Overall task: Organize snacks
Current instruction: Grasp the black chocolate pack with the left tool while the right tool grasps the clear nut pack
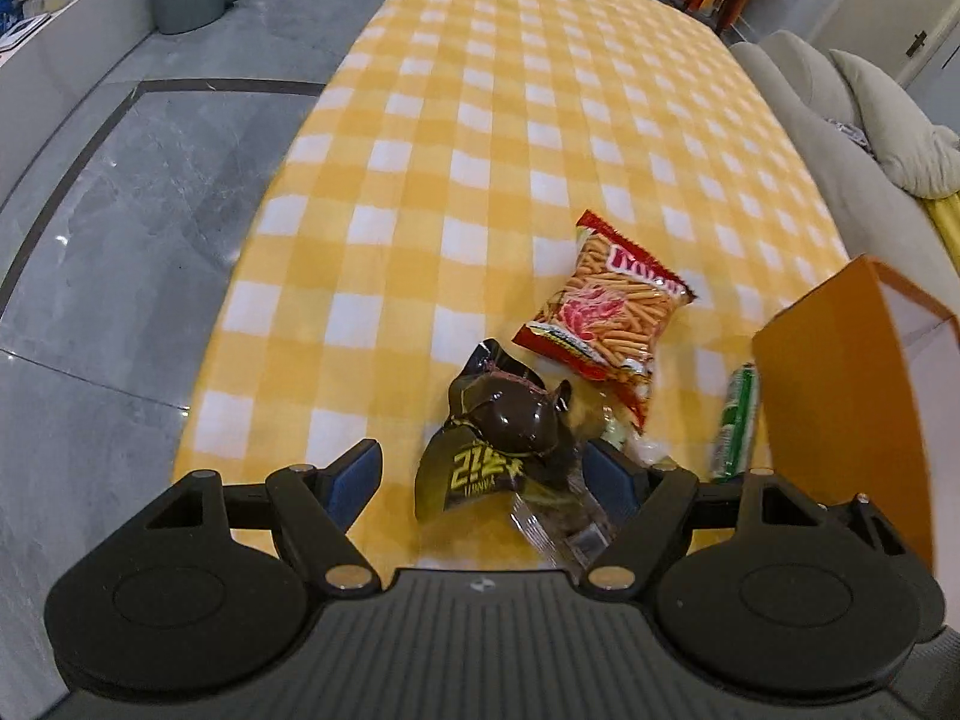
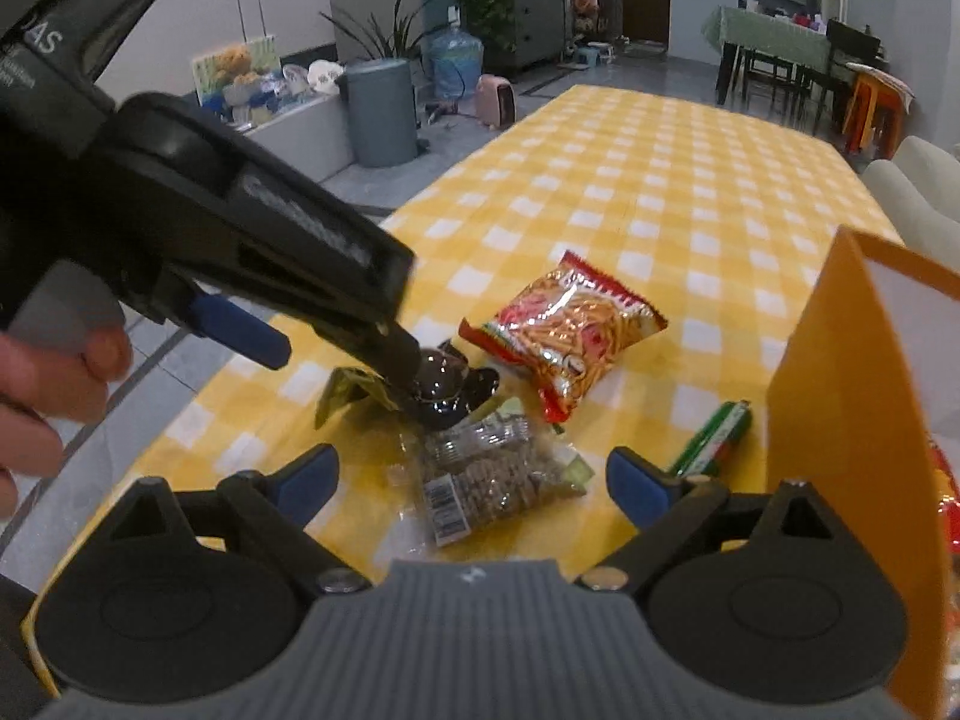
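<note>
The left gripper (image 1: 483, 474) is seen wide open, straddling a dark brown foil snack packet with yellow lettering (image 1: 492, 456); contact cannot be told. The right gripper (image 2: 471, 477) is spread wide and empty above a clear bag of brown nuts with a barcode label (image 2: 486, 480). Both packets lie on the yellow-checked desk (image 1: 480, 120) beside an orange cardboard box (image 2: 840, 420). The lettering is not legible.

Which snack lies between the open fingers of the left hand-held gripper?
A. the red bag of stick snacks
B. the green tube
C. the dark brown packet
C: the dark brown packet sits between the open fingers of the left hand-held gripper, untouched.
</note>
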{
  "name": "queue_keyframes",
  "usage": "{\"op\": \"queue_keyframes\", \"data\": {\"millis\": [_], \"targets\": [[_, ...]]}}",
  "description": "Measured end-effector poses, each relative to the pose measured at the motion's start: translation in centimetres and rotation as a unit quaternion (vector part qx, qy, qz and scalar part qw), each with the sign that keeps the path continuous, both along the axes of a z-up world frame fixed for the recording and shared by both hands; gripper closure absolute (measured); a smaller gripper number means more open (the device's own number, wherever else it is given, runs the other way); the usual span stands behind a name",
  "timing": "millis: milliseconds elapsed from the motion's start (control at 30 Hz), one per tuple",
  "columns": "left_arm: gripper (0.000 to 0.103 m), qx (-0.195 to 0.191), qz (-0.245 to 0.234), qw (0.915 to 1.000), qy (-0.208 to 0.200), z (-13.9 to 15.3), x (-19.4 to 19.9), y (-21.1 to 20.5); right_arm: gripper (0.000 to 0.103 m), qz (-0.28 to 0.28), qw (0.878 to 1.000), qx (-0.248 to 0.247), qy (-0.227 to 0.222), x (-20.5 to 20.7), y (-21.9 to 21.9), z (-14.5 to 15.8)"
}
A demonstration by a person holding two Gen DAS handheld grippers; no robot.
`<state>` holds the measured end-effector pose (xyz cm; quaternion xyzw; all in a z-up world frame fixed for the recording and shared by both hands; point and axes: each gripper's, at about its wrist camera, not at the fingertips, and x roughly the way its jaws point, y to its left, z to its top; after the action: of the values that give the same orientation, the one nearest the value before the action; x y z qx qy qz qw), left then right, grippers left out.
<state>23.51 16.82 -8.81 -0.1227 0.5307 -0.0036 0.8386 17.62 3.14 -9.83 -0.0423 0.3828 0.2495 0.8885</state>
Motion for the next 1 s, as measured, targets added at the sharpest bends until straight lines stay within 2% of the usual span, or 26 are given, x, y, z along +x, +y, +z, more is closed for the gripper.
{"op": "queue_keyframes", "data": {"millis": [100,167,233,367,467,500,600,733,1000], "targets": [[0.014,0.006,-0.002,0.9999,0.014,-1.3,1.1,-0.2,0.009,0.008,1.000,-0.003,0.001,0.4,0.4,-0.7],[0.016,0.013,0.001,0.9998,0.012,-1.9,1.6,-0.4,0.009,0.007,1.000,-0.022,0.007,0.8,1.0,-1.4],[0.016,0.005,0.004,1.0000,0.000,-2.1,1.8,-0.3,0.009,0.005,1.000,-0.030,0.009,1.0,1.3,-2.0],[0.019,-0.013,0.014,0.9998,0.001,-2.6,2.5,0.0,0.009,0.009,1.000,-0.020,0.007,1.4,1.1,-2.8],[0.049,-0.040,0.014,0.9991,-0.004,-2.7,2.6,0.3,0.009,0.002,1.000,-0.020,0.012,1.7,0.9,-3.3],[0.049,-0.050,0.009,0.9987,0.001,-2.7,2.7,0.4,0.009,0.000,1.000,-0.017,0.013,1.7,0.8,-3.5],[0.050,-0.049,0.000,0.9987,0.012,-2.6,2.8,0.4,0.009,0.005,1.000,-0.013,0.004,1.6,0.7,-3.5],[0.051,-0.070,0.013,0.9970,0.029,-2.6,2.6,1.2,0.009,0.033,0.998,-0.043,-0.026,0.8,1.6,-3.2],[0.051,-0.061,0.027,0.9977,0.009,-1.1,0.9,3.1,0.009,0.041,0.999,-0.032,-0.014,1.6,1.7,-3.3]]}}
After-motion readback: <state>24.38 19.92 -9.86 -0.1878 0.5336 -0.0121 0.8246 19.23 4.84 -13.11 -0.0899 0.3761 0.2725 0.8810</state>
